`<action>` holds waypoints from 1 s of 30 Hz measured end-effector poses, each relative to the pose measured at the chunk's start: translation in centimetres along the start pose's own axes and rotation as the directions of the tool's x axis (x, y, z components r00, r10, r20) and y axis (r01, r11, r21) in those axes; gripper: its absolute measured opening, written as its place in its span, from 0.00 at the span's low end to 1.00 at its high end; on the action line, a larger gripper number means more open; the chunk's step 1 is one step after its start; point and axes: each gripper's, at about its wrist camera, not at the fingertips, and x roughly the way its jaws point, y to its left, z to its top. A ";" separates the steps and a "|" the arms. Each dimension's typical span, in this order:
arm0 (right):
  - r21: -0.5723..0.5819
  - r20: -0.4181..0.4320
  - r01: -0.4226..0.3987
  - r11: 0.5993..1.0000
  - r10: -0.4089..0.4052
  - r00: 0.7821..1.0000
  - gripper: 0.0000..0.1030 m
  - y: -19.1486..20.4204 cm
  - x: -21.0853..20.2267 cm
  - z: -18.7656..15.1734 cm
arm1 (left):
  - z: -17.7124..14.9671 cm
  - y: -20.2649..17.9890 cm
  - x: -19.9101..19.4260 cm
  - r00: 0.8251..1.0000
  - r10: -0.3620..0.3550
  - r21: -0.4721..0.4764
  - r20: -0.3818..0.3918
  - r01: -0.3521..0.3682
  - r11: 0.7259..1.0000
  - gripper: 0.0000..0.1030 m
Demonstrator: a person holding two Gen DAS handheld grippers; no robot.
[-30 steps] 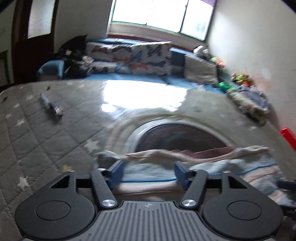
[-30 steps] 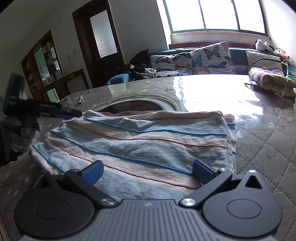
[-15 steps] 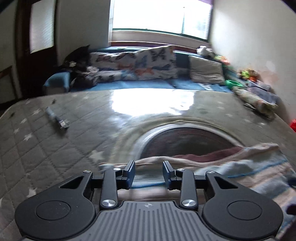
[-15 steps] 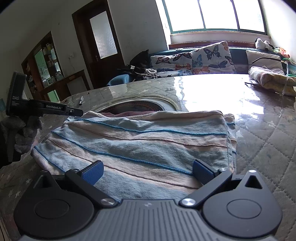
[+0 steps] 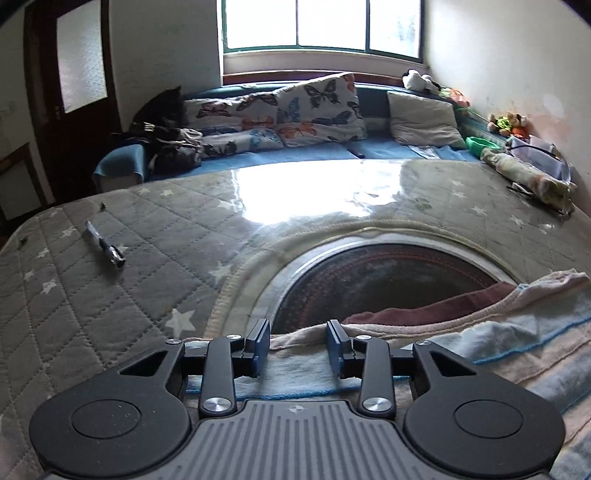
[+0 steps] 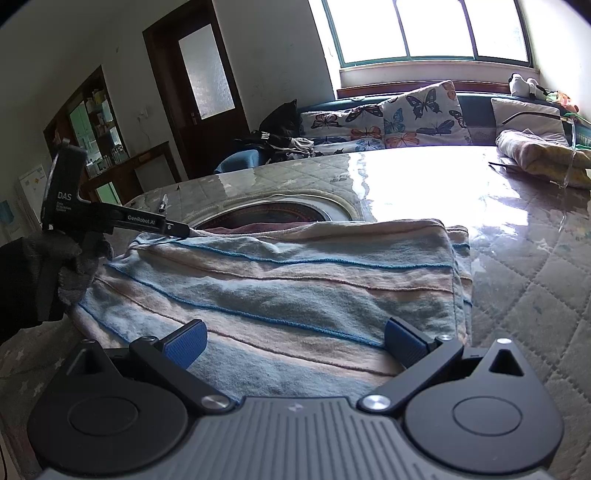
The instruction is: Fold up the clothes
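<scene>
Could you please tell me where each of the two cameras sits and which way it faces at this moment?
Left wrist: sits on the left gripper, looks down over the near-left edge of the striped garment toward the window; its own fingers show, part open.
Right wrist: sits on the right gripper, low at the garment's near edge, faces the window; its wide-open fingers, plus the left gripper and a gloved hand, show.
Shared: the garment, quilted table, round inset, butterfly cushions.

Quilted star-print table (image 5: pixel 110 295) — striped folded garment (image 6: pixel 295 288), pen (image 5: pixel 105 245), bundled cloth (image 6: pixel 543 155)
</scene>
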 end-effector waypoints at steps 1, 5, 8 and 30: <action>-0.001 0.000 0.001 1.000 -0.001 1.000 1.00 0.0 0.0 0.0 | 0.1 -0.2 -0.4 1.000 -0.010 -0.005 0.007 0.010 1.000 0.35; -0.003 -0.001 0.003 1.000 -0.003 1.000 1.00 0.1 0.0 0.0 | -0.2 -2.1 -2.6 0.994 -0.102 0.031 0.030 0.101 0.994 0.35; -0.002 -0.001 0.002 1.000 -0.002 1.000 1.00 0.1 0.0 0.0 | -0.7 -4.3 -3.1 0.983 -0.181 0.067 0.014 0.180 0.981 0.35; 0.002 0.001 0.000 1.000 0.000 1.000 1.00 0.2 0.0 0.1 | -1.3 -8.4 -0.7 0.953 -0.302 0.018 -0.007 0.302 0.953 0.32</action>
